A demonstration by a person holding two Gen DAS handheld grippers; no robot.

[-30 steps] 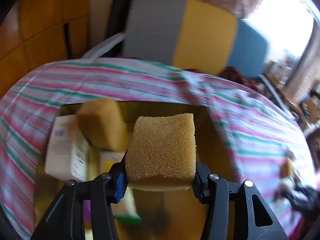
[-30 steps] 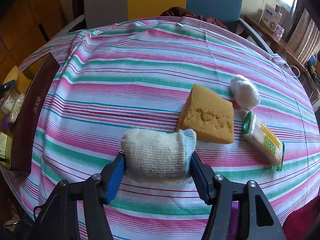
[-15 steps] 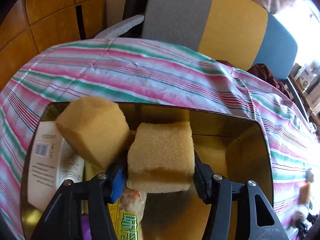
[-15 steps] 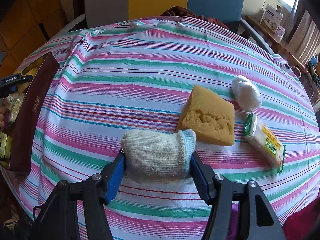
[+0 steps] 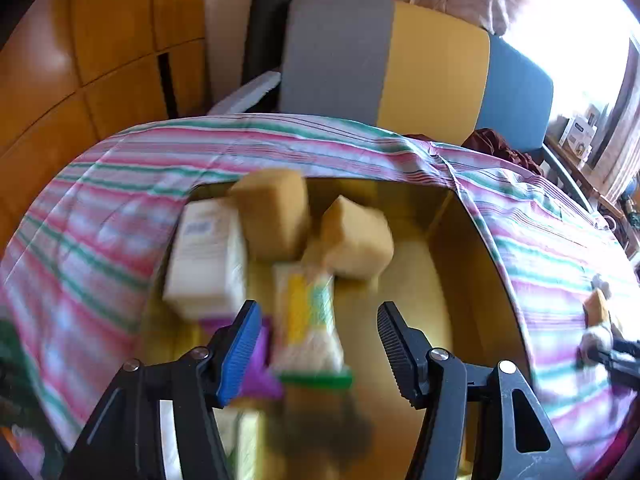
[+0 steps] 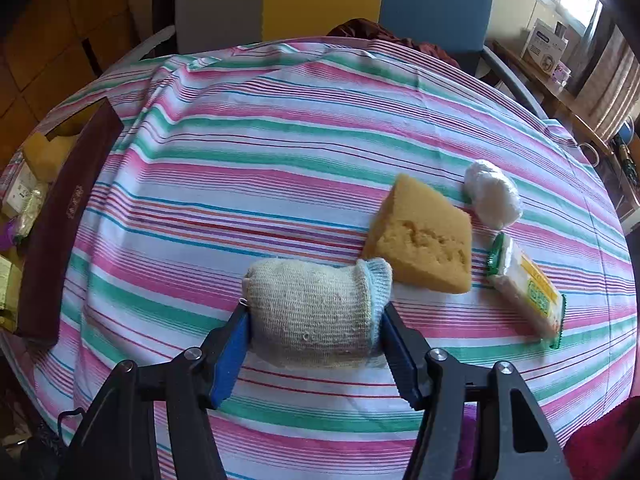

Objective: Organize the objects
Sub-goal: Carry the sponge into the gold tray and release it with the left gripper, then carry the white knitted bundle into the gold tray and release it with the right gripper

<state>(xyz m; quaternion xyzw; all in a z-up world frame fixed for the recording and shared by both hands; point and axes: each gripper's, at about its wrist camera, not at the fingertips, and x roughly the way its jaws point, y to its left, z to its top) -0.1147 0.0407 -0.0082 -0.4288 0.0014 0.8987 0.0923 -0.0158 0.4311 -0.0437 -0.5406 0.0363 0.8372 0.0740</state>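
Observation:
My left gripper (image 5: pixel 316 344) hangs over the gold-lined box (image 5: pixel 460 248), its jaws opening with nothing pressed between them. Below it in the box lie two tan sponges (image 5: pixel 356 238) (image 5: pixel 274 216), a white carton (image 5: pixel 208 256) and a yellow-green snack packet (image 5: pixel 306 320). The view is blurred. My right gripper (image 6: pixel 316 328) is shut on a rolled knitted sock (image 6: pixel 316 308) over the striped tablecloth (image 6: pixel 280 152). Just beyond it lie a wedge-shaped sponge (image 6: pixel 424 236), a white ball of fabric (image 6: pixel 494 196) and a wrapped snack packet (image 6: pixel 528 288).
The box's dark maroon outer wall (image 6: pixel 64 220) stands at the left edge of the table in the right wrist view. A grey, yellow and blue chair back (image 5: pixel 400 68) rises behind the table. A wooden cabinet (image 5: pixel 80 60) is at the left.
My left gripper let go of the tan sponge, which now lies in the box beside the other one, and pulled back from it. The right gripper kept still with the sock.

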